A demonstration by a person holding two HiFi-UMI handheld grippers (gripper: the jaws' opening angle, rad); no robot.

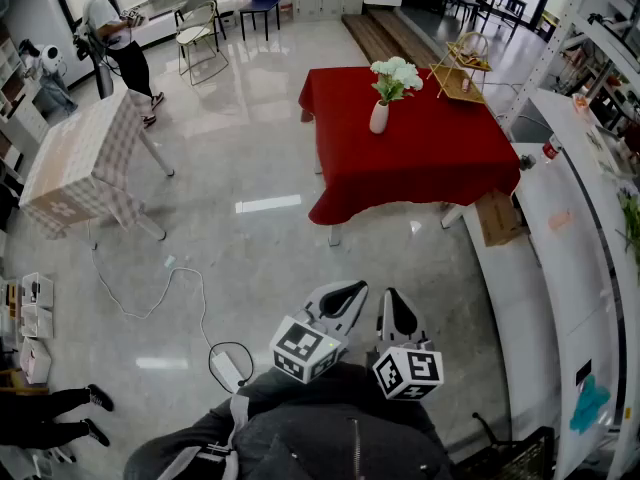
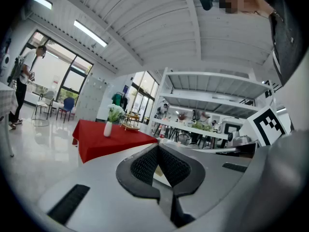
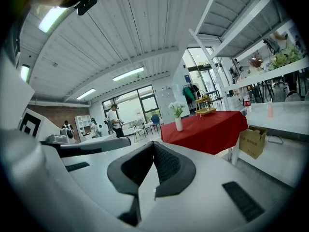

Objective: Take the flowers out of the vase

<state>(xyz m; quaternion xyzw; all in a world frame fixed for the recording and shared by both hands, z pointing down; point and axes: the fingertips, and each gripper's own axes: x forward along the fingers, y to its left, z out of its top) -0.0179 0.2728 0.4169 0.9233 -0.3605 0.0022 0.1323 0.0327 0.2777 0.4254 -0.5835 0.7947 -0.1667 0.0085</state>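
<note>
Left tongs (image 1: 348, 290) are being held low and near, in front of the person's grey jacket (image 1: 330, 428). Both jaws are pressing together at the tip, nothing is lying between the ribbed black pads (image 2: 145, 164), and they are touching nothing. Right tongs (image 1: 394, 303), just beside them, are likewise sitting fully closed and empty. Both pairs are pointing out over the glossy floor (image 1: 250, 258) toward the far table. At far left a person (image 1: 112, 30) is standing beyond a table under a checked cloth (image 1: 80, 163), and a white cable (image 1: 150, 303) is trailing across the floor nearer in. Farther right, the white flowers (image 1: 396, 75) are standing upright in the white vase (image 1: 379, 118), which is resting on the red tablecloth (image 1: 420, 158) near its far edge, well apart from both tongs. A wooden tiered stand (image 1: 462, 66) is sitting at the cloth's far right corner, a cardboard box (image 1: 497, 218) is lying on the floor by the table's near right corner, and a long white counter (image 1: 555, 268) is running along the right.
</note>
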